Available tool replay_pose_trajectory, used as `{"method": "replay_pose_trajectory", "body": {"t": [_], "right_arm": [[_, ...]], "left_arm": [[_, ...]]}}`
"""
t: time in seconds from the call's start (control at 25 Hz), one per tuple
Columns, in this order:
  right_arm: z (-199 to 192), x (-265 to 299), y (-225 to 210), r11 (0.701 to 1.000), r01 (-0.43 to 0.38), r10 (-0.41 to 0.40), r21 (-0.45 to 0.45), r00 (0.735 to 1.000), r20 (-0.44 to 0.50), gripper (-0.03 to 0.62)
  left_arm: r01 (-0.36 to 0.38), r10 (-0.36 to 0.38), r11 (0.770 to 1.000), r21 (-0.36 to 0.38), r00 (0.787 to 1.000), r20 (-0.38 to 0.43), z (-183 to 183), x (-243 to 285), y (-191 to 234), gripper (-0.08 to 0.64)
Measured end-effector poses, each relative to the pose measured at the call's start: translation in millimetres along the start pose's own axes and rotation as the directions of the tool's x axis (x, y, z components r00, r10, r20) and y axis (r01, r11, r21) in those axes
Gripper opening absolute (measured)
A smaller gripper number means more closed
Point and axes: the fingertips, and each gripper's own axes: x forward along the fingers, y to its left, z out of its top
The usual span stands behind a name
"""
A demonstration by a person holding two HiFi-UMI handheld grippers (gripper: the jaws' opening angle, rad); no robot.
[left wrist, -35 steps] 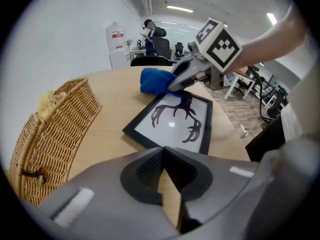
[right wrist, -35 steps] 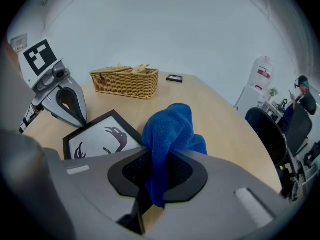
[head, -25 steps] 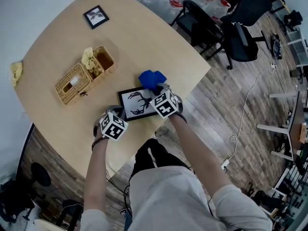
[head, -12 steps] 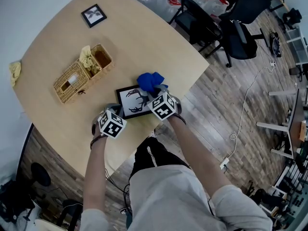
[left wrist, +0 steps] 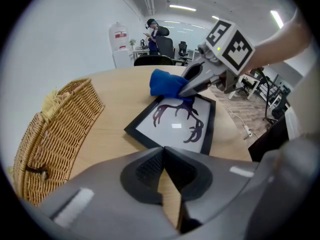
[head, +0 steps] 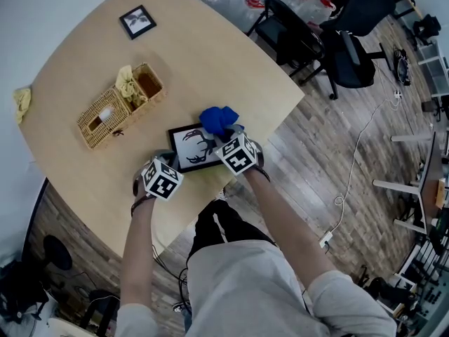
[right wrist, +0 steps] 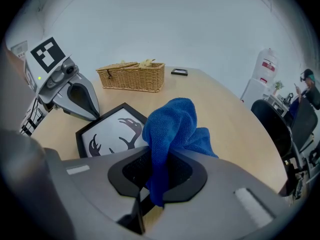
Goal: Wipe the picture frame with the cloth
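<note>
The right gripper [right wrist: 159, 170] had its jaws clamped on a bunched blue cloth [right wrist: 172, 129], whose free end hung over the far right edge of a black picture frame [head: 189, 149]. The frame, showing an antler print, lay flat on the round wooden table [head: 210, 55] near the person's edge. The left gripper [left wrist: 164, 150] had its jaws pressed together with nothing between them, tips just beside the frame's near left corner. A wicker basket [head: 119, 109] stood farther left on the table.
</note>
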Motion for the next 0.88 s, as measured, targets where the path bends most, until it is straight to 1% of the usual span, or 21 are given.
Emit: {"method": "replay_pose_trajectory", "body": {"t": [0.48, 0.88], "right_arm": [[-12, -8, 10, 1.000, -0.012, 0.012, 0.013, 1.000, -0.001, 0.048], [-24, -17, 20, 0.999, -0.019, 0.019, 0.045, 1.000, 0.001, 0.048]], "left_arm": [[-0.010, 0.010, 1.000, -0.010, 1.000, 0.005, 0, 1, 0, 0.054], [-0.022, 0.022, 1.000, -0.019, 1.000, -0.001, 0, 1, -1, 0.054]]}}
